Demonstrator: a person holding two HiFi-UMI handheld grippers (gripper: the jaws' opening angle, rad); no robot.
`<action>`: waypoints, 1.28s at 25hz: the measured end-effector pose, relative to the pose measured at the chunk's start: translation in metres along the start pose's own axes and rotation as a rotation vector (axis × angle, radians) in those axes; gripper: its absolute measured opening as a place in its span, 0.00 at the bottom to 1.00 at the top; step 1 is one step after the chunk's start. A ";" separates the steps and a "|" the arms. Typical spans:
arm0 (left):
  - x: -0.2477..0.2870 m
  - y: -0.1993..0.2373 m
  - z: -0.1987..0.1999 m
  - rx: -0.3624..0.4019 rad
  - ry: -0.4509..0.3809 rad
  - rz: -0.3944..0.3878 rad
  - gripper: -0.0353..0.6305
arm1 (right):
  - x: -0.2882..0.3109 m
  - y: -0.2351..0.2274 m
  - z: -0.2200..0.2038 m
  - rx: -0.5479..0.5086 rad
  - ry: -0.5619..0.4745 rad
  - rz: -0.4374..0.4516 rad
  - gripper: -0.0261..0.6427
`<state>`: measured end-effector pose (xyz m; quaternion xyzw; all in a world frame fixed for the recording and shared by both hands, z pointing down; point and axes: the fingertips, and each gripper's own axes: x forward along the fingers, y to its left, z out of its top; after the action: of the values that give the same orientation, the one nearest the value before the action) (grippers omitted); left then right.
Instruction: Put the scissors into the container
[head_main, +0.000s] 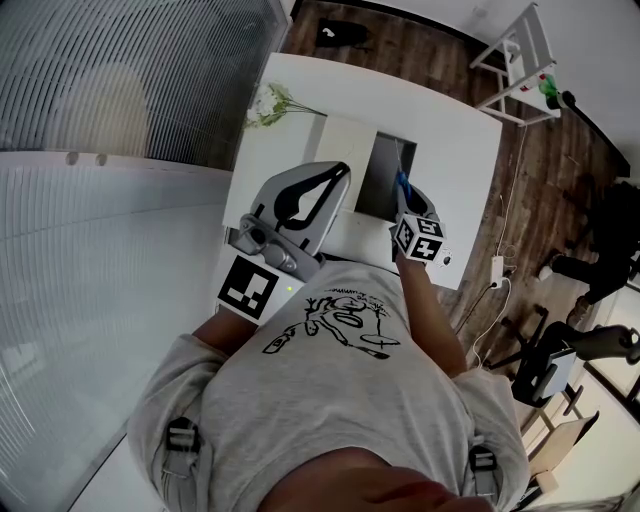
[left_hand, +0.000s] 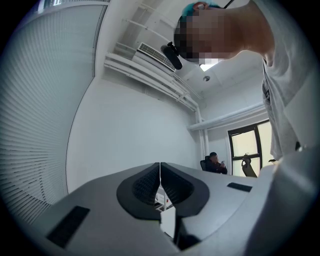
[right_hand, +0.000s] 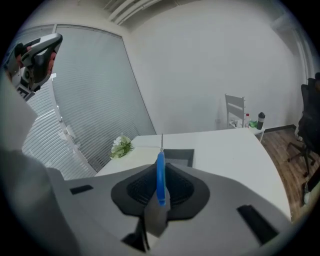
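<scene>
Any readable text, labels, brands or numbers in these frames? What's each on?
No readable text anywhere.
Grey T-shirt: black line drawing, no legible words.
Black-and-white square markers, left cube and right cube: patterns only, no characters.
Blue-handled scissors: no print visible.
Green bottle by the far wall: label, if any, too small to read.

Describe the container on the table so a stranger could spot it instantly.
On the white rectangular table, look just ahead of the right claw gripping blue-handled scissors. The dark grey rectangular container lies there: the only dark thing on the top, unlike the pale flowers.
</scene>
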<state>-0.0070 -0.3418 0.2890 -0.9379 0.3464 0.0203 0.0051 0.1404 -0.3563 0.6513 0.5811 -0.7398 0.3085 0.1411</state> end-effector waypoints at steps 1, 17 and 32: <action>0.000 0.000 -0.001 -0.001 0.000 0.001 0.09 | 0.004 -0.001 -0.003 0.005 0.010 -0.002 0.12; -0.002 0.001 -0.008 -0.016 0.019 0.011 0.09 | 0.046 -0.002 -0.047 0.099 0.122 -0.026 0.12; 0.001 0.000 -0.014 -0.026 0.042 0.015 0.09 | 0.067 0.002 -0.055 0.126 0.223 -0.068 0.12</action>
<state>-0.0062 -0.3429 0.3031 -0.9355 0.3530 0.0049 -0.0144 0.1115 -0.3740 0.7315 0.5757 -0.6785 0.4121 0.1958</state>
